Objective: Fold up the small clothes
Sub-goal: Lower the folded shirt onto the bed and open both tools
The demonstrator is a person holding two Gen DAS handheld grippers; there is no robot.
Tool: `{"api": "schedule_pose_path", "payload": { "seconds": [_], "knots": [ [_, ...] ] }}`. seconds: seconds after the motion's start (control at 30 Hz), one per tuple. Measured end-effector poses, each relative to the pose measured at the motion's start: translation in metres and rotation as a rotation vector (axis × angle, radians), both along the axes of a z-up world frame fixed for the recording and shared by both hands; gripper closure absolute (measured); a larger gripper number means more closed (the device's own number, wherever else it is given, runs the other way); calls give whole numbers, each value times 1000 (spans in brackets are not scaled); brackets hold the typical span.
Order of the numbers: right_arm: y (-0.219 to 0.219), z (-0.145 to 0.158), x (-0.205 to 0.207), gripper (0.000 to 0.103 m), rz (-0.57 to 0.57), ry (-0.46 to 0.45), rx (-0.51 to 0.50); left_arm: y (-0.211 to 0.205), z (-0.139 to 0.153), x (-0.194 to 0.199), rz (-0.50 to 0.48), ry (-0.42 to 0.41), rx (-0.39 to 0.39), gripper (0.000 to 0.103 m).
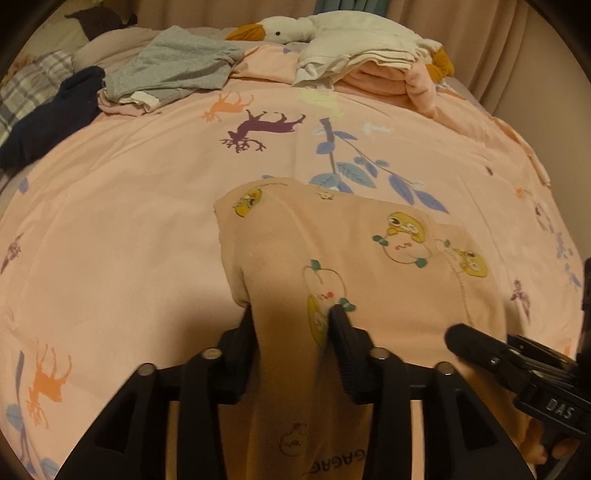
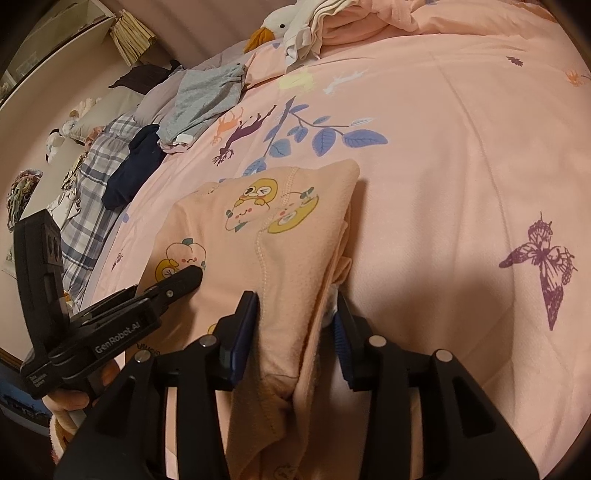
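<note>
A small peach garment [image 1: 351, 229] printed with cartoon animals lies partly folded on the pink bedspread [image 1: 129, 203]. Its near end runs up between the fingers of my left gripper [image 1: 293, 319], whose jaws stand apart around the loose fold without pinching it. In the right wrist view the same garment [image 2: 258, 229] passes between the fingers of my right gripper [image 2: 297, 306]; it touches the left pad, and a small gap shows at the right pad. Each gripper shows in the other's view: the right gripper [image 1: 465, 339] at the garment's right edge, the left gripper [image 2: 184, 277] on its left part.
A grey garment [image 1: 177, 66] and a navy one [image 1: 48, 118] lie at the far left of the bed by a plaid pillow [image 1: 29, 85]. A goose plush [image 1: 295, 29] and a stack of white and pink clothes [image 1: 369, 66] sit at the far side.
</note>
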State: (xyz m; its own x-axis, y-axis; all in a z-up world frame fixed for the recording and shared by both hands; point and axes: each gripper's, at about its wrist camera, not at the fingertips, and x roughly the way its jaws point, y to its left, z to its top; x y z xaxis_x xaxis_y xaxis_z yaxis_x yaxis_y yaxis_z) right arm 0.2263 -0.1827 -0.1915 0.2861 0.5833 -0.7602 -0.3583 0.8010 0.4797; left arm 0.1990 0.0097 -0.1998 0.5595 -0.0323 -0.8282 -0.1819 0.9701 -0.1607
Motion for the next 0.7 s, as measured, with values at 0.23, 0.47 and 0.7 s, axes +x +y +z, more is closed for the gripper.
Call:
{"api": "schedule_pose_path", "payload": {
  "seconds": [0.23,0.47,0.7],
  "knots": [
    [-1,-2,-2,63,-10,-5,11,10,-4,-1,17,-2,-62,51],
    [0,2,-5,53,-22,-9,6,2,2,-9,68,-38,25,37],
    [-2,20,-14,28,-24,-14,-86,8,23,-34,87,-79,4,37]
  ]
}}
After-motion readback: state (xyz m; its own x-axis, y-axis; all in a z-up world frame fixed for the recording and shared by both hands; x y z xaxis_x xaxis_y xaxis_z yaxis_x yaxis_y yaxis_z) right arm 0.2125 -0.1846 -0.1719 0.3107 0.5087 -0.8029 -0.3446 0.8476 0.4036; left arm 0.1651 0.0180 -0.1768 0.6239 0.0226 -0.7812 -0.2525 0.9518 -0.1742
